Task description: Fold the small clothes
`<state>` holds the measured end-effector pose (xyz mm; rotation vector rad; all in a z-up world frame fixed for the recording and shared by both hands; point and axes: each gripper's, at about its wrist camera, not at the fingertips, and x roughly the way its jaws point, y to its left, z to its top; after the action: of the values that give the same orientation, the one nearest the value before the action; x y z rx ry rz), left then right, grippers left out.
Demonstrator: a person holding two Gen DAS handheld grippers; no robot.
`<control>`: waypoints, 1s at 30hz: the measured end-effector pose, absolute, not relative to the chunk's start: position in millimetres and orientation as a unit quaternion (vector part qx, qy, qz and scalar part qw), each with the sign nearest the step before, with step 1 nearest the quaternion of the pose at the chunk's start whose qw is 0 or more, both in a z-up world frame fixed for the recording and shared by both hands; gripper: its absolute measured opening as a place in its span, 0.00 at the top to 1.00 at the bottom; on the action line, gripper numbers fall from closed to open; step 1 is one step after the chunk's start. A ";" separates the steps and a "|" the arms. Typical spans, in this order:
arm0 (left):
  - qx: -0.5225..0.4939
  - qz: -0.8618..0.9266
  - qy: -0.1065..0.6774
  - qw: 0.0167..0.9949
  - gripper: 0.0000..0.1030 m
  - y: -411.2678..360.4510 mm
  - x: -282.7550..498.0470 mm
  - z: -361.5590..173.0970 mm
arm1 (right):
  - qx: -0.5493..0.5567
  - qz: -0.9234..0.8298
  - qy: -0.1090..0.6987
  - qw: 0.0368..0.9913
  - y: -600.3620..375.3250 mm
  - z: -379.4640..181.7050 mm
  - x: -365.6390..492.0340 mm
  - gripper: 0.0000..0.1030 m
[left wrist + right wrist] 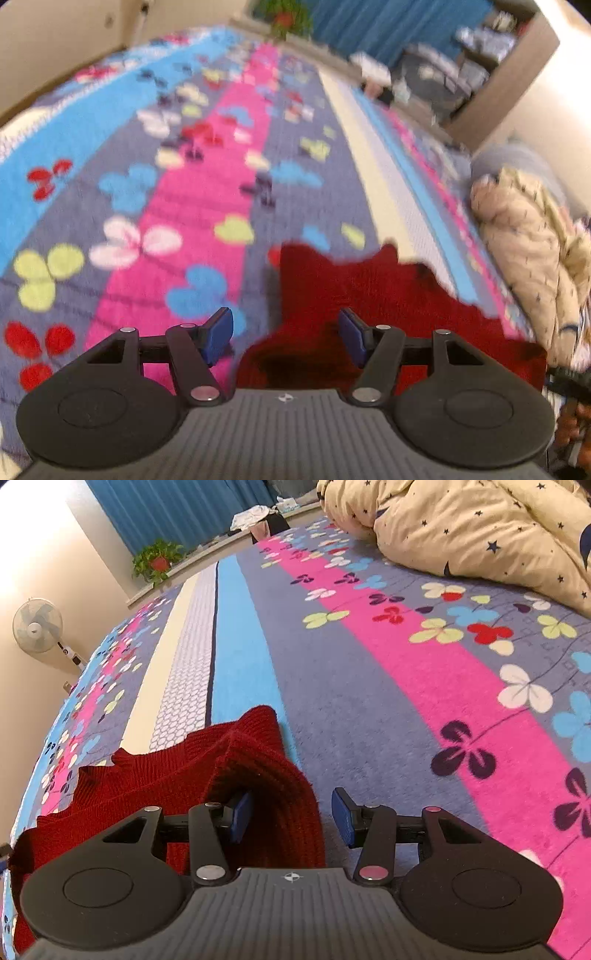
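Where left view blurs, right view shows ribbed red sweater [243,771], fan [37,626]

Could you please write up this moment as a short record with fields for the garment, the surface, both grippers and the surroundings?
garment: red knit sweater, lying partly folded on the bed
surface: floral striped bedspread
left gripper: open, above the sweater's edge, nothing pinched
right gripper: open, a raised sweater fold drapes over its left finger
bedding: cream star-print duvet, bunched at the far side
background: potted plant, standing fan, blue curtain
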<state>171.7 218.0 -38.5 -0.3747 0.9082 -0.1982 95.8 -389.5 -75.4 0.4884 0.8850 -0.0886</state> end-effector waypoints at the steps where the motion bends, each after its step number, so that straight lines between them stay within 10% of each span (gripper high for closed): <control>1: -0.174 -0.099 0.439 0.876 0.34 217.2 171.9 -38.8 | 0.234 -0.043 0.425 0.873 -388.4 -76.4 96.8 0.52; 24: -0.002 -0.172 0.409 0.896 0.26 176.1 177.0 -43.2 | 0.158 0.021 0.476 0.865 -365.6 -89.3 101.9 0.44; 28: -0.043 -0.179 0.426 0.886 0.84 177.2 194.7 -52.1 | 0.173 0.010 0.462 0.870 -371.7 -85.5 104.0 0.57; 30: -0.047 -0.172 0.422 0.889 0.87 180.9 198.0 -49.4 | 0.173 0.002 0.445 0.879 -373.9 -80.6 103.3 0.79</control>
<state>198.0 180.9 -49.4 -0.0973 0.8769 -0.3579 103.3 -373.9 -80.6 0.3601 0.9271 0.0048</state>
